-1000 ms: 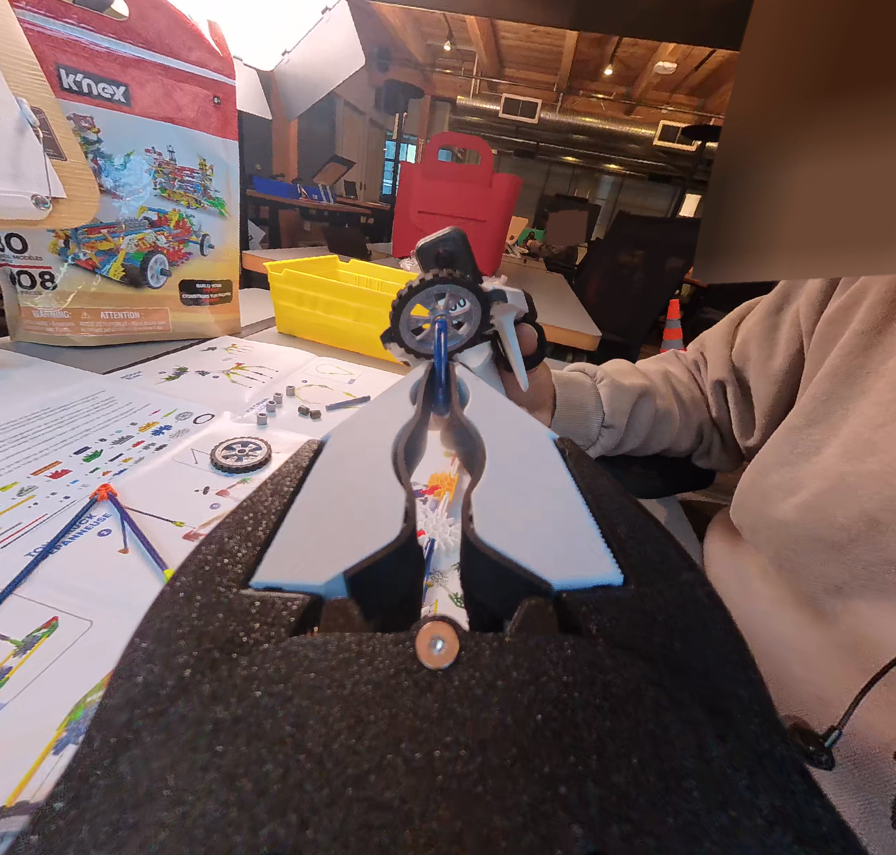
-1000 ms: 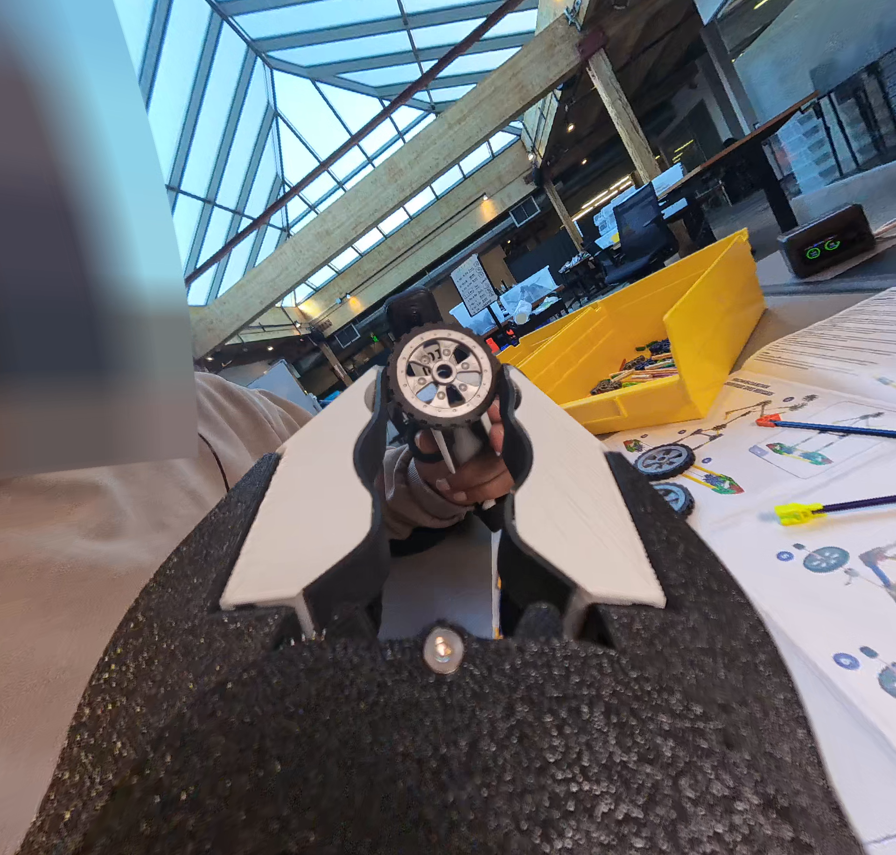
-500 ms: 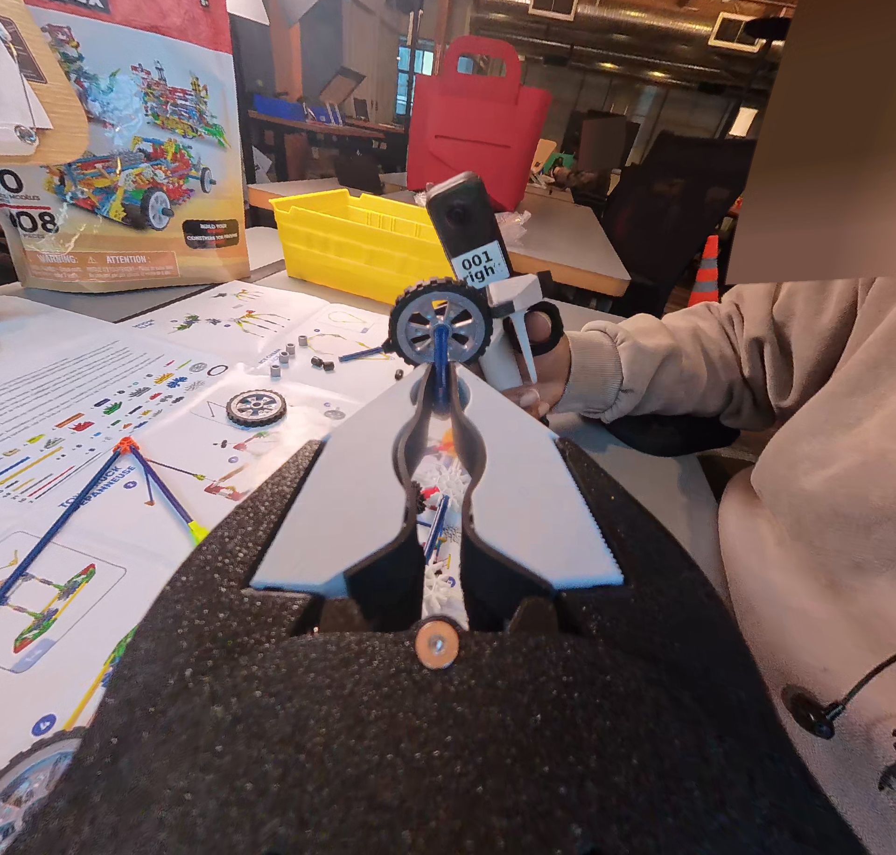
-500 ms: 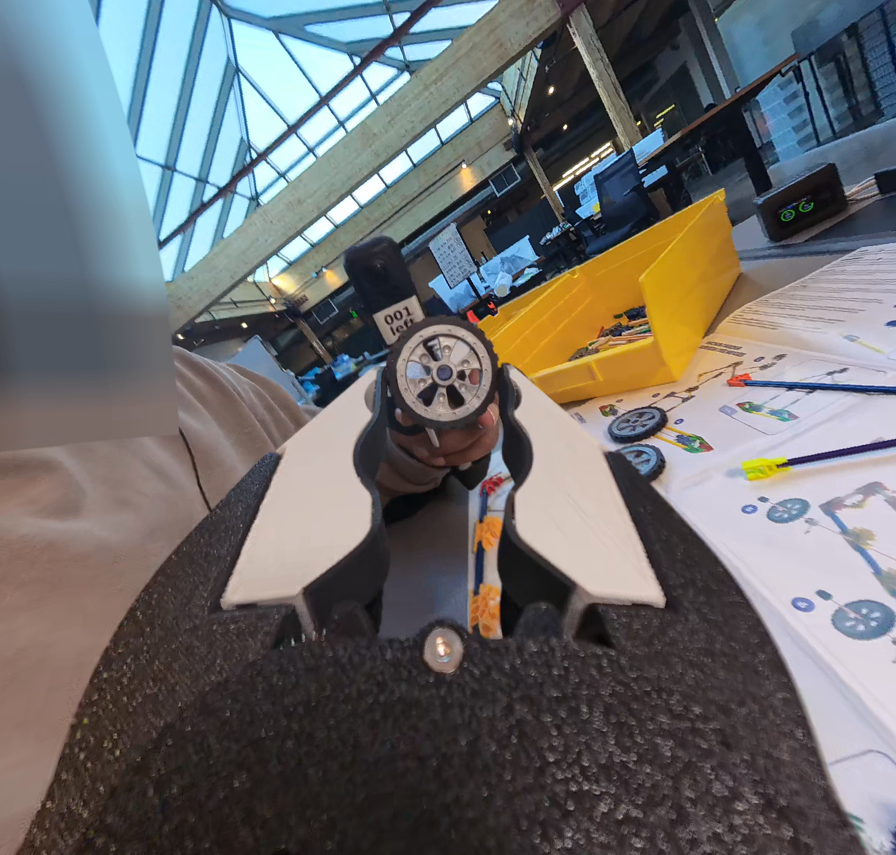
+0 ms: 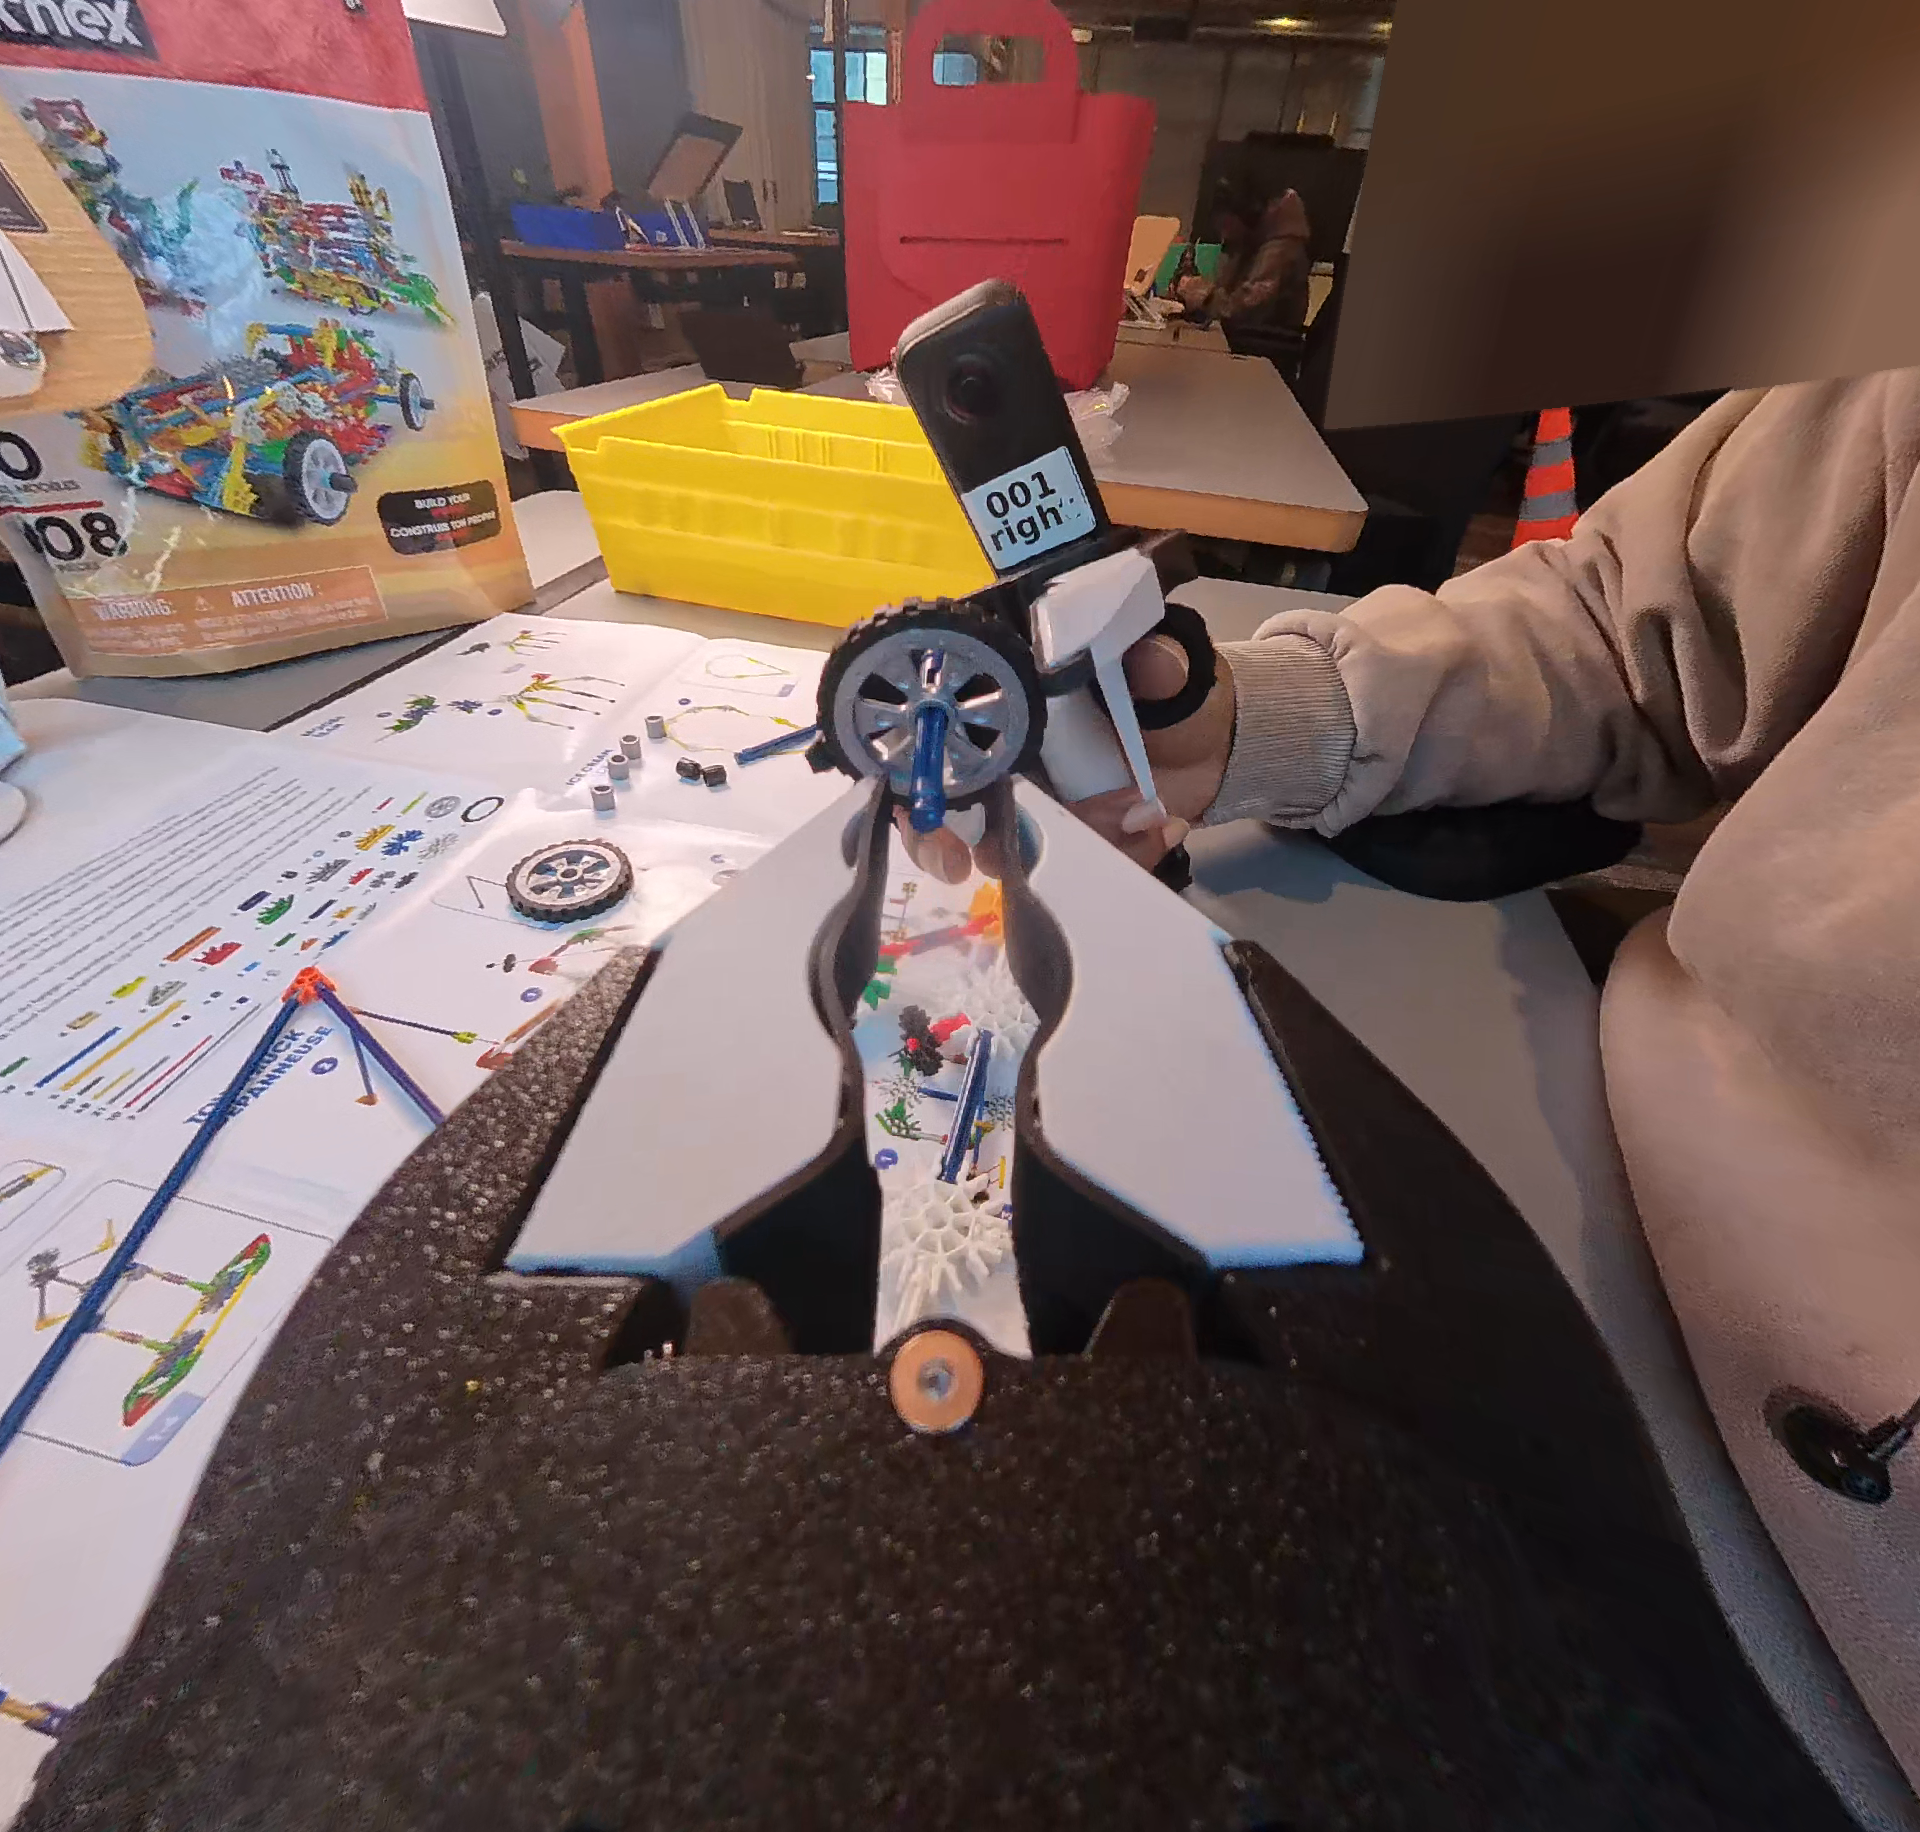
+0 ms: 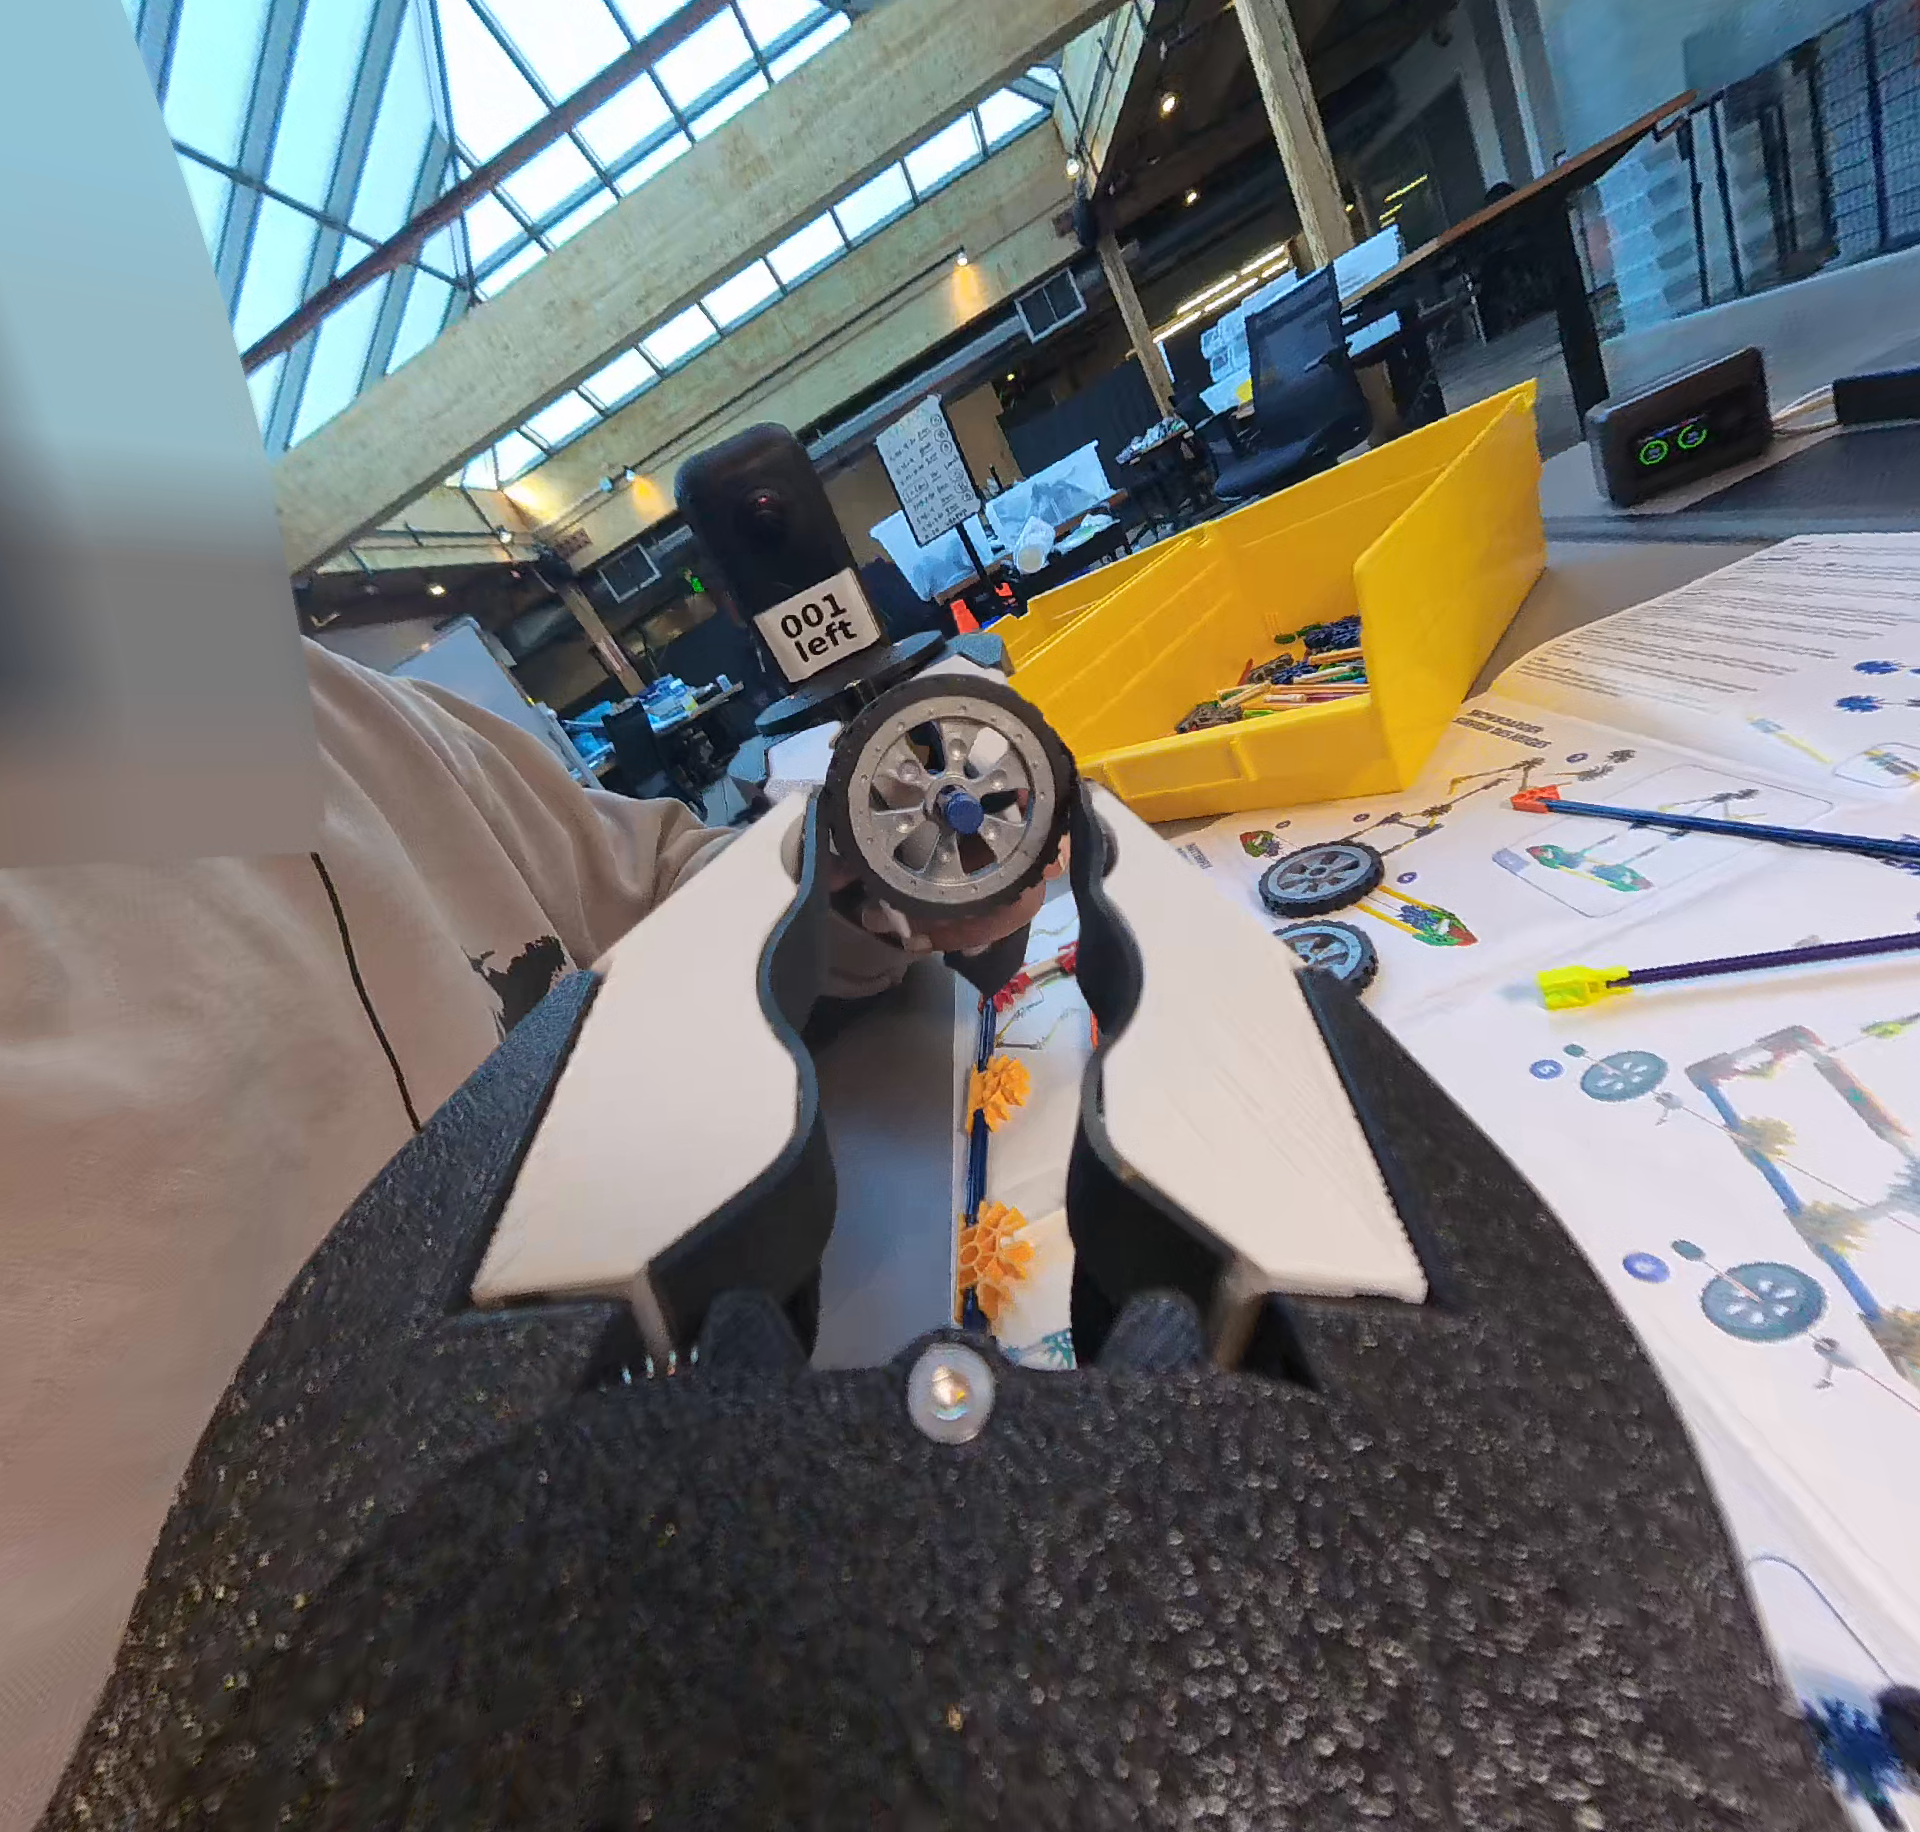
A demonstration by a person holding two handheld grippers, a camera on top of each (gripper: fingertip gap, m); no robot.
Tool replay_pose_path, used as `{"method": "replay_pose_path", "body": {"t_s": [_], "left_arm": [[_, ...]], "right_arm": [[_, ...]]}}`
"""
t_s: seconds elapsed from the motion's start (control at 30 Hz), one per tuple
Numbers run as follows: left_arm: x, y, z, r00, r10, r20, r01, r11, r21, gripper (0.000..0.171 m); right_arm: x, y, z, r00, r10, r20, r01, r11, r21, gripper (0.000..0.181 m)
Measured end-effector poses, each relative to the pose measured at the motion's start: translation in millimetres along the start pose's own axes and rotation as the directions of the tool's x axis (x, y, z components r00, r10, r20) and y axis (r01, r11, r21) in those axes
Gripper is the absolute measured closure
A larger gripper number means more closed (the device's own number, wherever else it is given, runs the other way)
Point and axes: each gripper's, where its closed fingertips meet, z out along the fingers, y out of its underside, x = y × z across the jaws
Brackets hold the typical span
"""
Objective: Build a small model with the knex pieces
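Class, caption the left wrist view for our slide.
Left gripper pinching a blue plastic rod through a grey-hubbed black toy wheel.

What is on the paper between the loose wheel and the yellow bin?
In the left wrist view, small grey and black spacer rings lie on the instruction sheet between the loose wheel and the yellow bin.

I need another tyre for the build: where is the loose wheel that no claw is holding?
In the left wrist view, the loose wheel lies flat on the instruction sheet, left of the left claw, between the small grey spacers and the orange connector.
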Motion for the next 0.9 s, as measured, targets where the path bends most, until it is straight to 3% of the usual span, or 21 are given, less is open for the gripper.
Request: {"method": "replay_pose_path", "body": {"t_s": [0.2,0.33,0.9], "left_arm": [[-3.5,1.0,-2.1,0.999,0.024,0.021,-0.024,1.0,-0.018,0.168],[0.1,5.7,1.7,0.998,0.062,0.023,-0.061,0.997,-0.052,0.169],[-1.4,1.2,-0.6,1.0,0.014,0.005,-0.014,1.0,0.003,0.168]], "right_arm": [[1.4,5.5,1.4,1.0,-0.02,-0.012,0.02,0.999,-0.03,0.136],[-1.2,13.8,4.8,0.998,-0.06,-0.013,0.059,0.995,-0.079,0.136],[-1.1,6.3,0.7,0.993,-0.111,-0.035,0.108,0.991,-0.078,0.135]]}}
